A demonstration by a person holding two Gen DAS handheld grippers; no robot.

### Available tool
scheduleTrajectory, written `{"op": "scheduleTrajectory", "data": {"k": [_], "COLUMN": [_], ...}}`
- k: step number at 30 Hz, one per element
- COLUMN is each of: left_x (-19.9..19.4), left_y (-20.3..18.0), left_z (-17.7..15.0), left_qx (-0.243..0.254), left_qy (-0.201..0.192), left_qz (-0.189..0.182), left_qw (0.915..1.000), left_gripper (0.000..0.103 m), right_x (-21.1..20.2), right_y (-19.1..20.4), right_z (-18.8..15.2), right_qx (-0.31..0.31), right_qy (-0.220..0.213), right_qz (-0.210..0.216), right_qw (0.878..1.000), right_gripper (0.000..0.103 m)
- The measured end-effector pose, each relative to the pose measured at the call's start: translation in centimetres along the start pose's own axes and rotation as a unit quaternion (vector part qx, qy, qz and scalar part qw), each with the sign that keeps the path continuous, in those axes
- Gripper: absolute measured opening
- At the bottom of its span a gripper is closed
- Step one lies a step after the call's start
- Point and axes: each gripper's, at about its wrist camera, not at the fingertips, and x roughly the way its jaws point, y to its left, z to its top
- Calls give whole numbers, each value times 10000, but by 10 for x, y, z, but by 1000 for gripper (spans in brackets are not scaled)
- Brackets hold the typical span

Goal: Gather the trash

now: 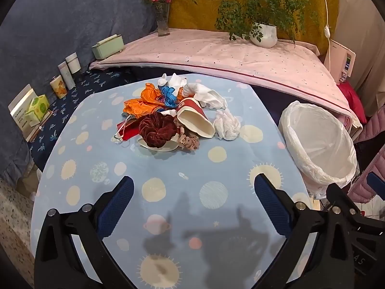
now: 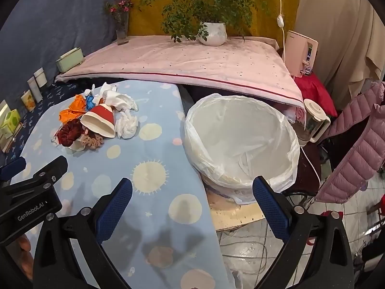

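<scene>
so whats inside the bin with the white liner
Only the crumpled white liner shows inside the bin; no trash is visible in it. The very bottom is hidden by liner folds and the near rim. The trash pile lies on the table.

My left gripper [image 1: 193, 187] tilts steeply downward, its blue-padded jaws spread wide with nothing between them. My right gripper [image 2: 192, 189] tilts down the same way just beside it, jaws equally wide and holding nothing.
</scene>
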Motion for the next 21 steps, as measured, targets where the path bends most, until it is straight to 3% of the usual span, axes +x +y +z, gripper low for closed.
{"op": "scheduleTrajectory", "data": {"k": [21], "left_x": [-1], "left_y": [6], "left_z": [1], "left_qx": [10], "left_qy": [24], "left_qz": [-77], "left_qw": [10000], "left_gripper": [96], "right_x": [-1], "right_y": [4], "right_z": [1], "right_qx": [-9], "right_qy": [-143], "right_qz": [-16], "right_qw": [9999], "right_gripper": [96]}}
